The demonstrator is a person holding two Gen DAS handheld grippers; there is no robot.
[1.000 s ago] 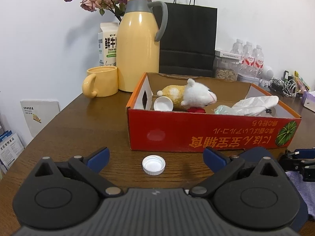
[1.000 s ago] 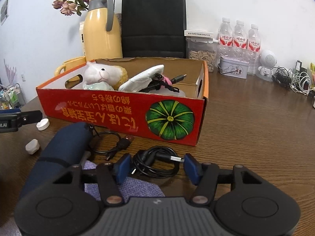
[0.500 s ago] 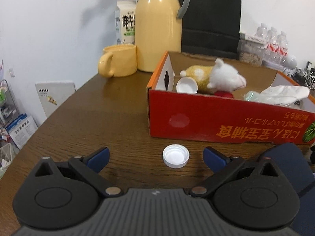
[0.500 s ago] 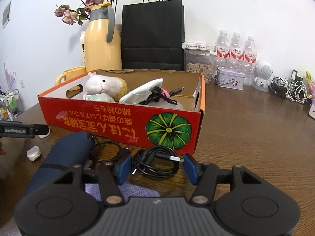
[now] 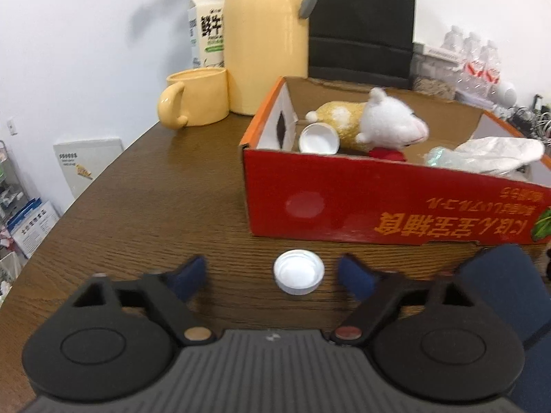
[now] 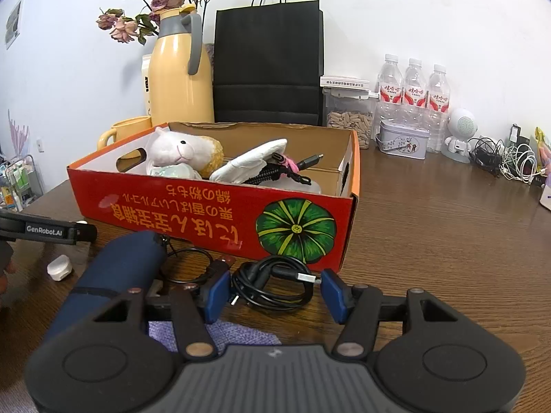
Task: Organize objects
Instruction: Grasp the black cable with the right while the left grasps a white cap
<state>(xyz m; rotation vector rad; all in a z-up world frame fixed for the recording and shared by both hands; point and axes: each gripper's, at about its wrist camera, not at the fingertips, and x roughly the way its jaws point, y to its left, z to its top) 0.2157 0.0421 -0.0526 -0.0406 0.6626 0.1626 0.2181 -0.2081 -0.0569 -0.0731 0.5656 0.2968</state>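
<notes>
Closing on the white cap [image 5: 299, 272] in front of the red box [image 5: 378, 203]

Left gripper [image 5: 272, 273] has just been narrowing, fingers apart around it; centre it first. Right gripper [image 6: 273, 290] straddles the black cable [image 6: 272, 287], untouched.

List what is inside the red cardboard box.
Inside the red box: a plush toy, a white cap, white cloth, black cables. Whatever lies beneath them is hidden.

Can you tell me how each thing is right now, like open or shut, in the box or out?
left gripper: open, jaws just been closing around the cap, not touching it.
white cap: on the table, hollow side up.
right gripper: open, either side of the cable.
black cable: coiled, on the table.
red box: open-topped.
plush toy: lying inside the box.
yellow mug: upright.
</notes>
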